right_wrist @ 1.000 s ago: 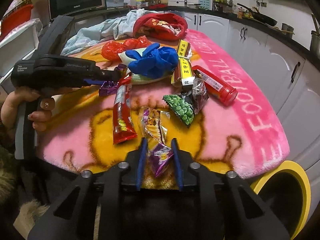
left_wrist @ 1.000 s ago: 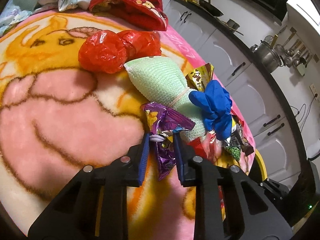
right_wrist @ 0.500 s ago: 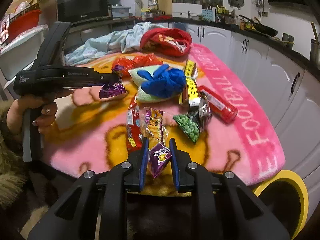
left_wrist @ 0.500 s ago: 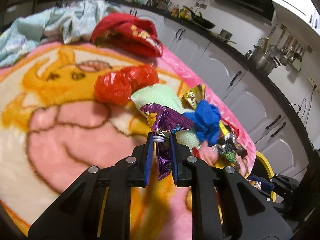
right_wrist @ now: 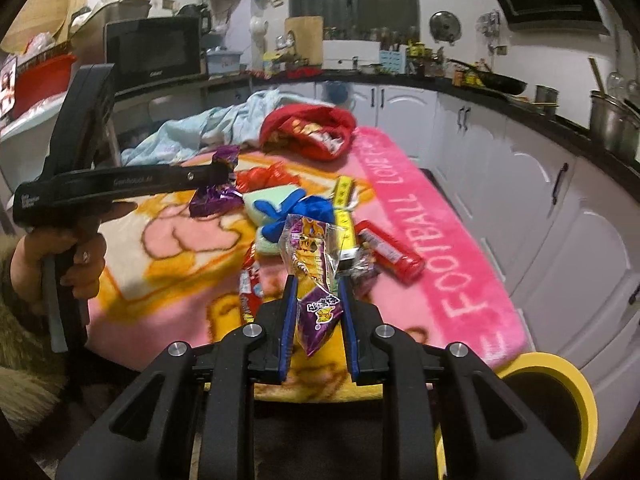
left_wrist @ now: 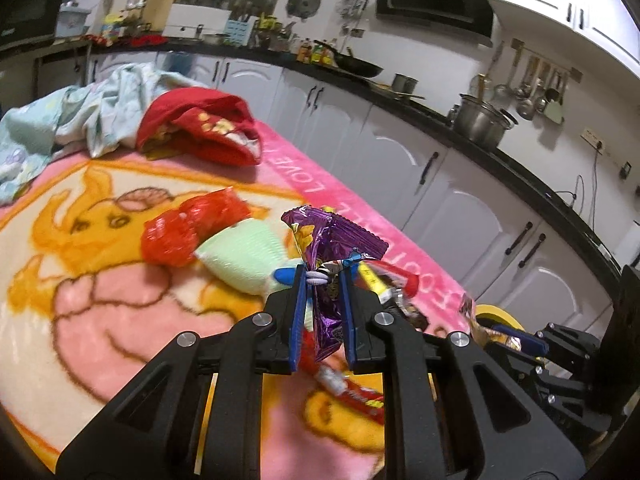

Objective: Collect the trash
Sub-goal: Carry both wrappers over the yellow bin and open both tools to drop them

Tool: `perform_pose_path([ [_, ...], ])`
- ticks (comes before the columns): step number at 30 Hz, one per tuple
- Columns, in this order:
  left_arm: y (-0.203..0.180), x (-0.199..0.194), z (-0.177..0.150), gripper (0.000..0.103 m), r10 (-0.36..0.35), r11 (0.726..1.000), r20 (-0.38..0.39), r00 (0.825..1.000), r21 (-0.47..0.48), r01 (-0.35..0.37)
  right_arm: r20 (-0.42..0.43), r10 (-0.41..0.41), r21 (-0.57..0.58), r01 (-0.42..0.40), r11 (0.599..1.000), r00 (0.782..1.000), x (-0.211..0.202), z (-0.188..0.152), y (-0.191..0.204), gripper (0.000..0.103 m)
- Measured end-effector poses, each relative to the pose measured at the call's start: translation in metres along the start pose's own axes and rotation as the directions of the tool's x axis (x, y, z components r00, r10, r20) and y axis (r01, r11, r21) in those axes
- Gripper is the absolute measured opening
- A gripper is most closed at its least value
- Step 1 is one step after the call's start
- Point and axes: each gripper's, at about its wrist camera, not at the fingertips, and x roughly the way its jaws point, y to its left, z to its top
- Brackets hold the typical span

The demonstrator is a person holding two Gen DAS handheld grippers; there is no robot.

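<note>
My left gripper (left_wrist: 323,276) is clamped on a purple wrapper (left_wrist: 332,248); the wrapper is lifted clear of the blanket (left_wrist: 120,320), its top crumpled above the blue pads, its tail hanging between the jaws; the right-wrist view confirms this from the side, the wrapper (right_wrist: 214,196) pinched at the tip of the left gripper (right_wrist: 224,178), held in the person's hand (right_wrist: 76,256).

My right gripper (right_wrist: 316,284) is closed on a clear-and-purple snack bag (right_wrist: 312,264); the bag is off the blanket (right_wrist: 440,248), standing up between the jaws with its lower corner drooping below them.

Remaining trash lies mid-blanket in a loose pile: red bag (left_wrist: 192,228); green foam sleeve (left_wrist: 244,256), touching the red bag; blue glove (right_wrist: 296,212), lying on the foam sleeve; yellow stick pack (right_wrist: 344,208), just beside the glove; red tube (right_wrist: 390,250) to the right of it; red wrapper (right_wrist: 250,284) near the front edge.

The yellow bin (right_wrist: 552,396) sits below the blanket's right front corner, beside my right gripper; in the left view its rim (left_wrist: 494,314) shows past the blanket edge.

Red cloth (right_wrist: 310,130) and pale blue cloth (left_wrist: 80,116) lie at the far end, well apart from the pile.
</note>
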Motion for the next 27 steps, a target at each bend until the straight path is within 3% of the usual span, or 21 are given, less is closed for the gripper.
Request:
perform_pose_path([
  [13, -0.058, 0.010, 0.003, 0.010, -0.085, 0.991, -0.001, 0.996, 0.101, 0.084, 0.079, -0.107, 0.127, 0.096, 0.987, 0.991, -0.042, -0.004, -0.041, 0.020],
  [27, -0.122, 0.026, -0.008, 0.010, -0.176, 0.960, -0.040, 0.984, 0.213, 0.180, 0.107, -0.246, 0.252, 0.213, 0.944, 0.963, -0.082, -0.022, -0.079, 0.020],
])
